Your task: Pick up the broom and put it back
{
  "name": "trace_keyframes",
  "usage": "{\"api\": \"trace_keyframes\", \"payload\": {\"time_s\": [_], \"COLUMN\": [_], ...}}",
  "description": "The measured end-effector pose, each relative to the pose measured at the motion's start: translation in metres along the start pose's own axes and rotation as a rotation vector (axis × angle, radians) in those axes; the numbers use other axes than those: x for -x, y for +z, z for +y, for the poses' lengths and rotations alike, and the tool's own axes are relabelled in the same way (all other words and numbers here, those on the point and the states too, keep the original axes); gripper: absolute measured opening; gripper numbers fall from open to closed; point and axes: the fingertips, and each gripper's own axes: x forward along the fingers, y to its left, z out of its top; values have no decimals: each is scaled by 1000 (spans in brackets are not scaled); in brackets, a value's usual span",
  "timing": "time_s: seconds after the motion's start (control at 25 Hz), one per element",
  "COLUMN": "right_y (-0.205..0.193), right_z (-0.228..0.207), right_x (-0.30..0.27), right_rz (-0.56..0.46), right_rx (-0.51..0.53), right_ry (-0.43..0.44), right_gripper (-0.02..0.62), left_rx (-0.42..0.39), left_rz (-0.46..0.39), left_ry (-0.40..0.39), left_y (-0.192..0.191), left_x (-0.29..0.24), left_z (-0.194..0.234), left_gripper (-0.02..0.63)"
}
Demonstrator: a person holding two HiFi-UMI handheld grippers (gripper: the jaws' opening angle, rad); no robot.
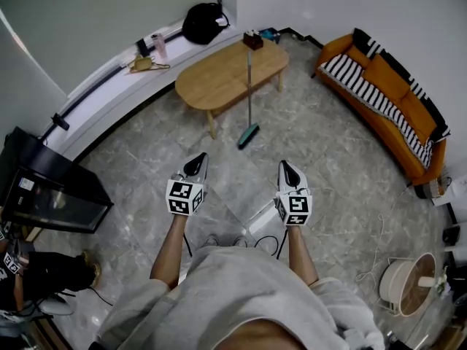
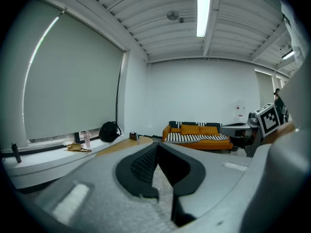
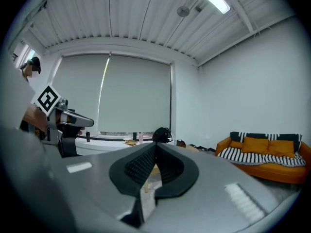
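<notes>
Teal-headed, long-handled broom [image 1: 249, 115] leans on oval wooden table [image 1: 219, 79]; orange striped sofa [image 1: 379, 86] right; black backpack [image 1: 203, 22] behind, on white window ledge [image 1: 109, 86].

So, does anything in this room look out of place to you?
Only the broom: it seems to lean against the wooden table in the middle of the room, brush end down, rather than being stored away. Nothing looks spilled or broken.
</notes>
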Motion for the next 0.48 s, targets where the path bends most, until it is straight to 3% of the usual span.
{"api": "trace_keyframes", "payload": {"time_s": [0.48], "right_y": [-15], "right_z": [-15], "right_x": [-17], "right_rz": [43], "right_rx": [-6], "right_ry": [29], "right_gripper": [2], "left_rx": [21], "left_rz": [29], "left_ry": [3], "left_y": [-10], "left_x": [-23], "left_z": [-9], "left_gripper": [-3]}}
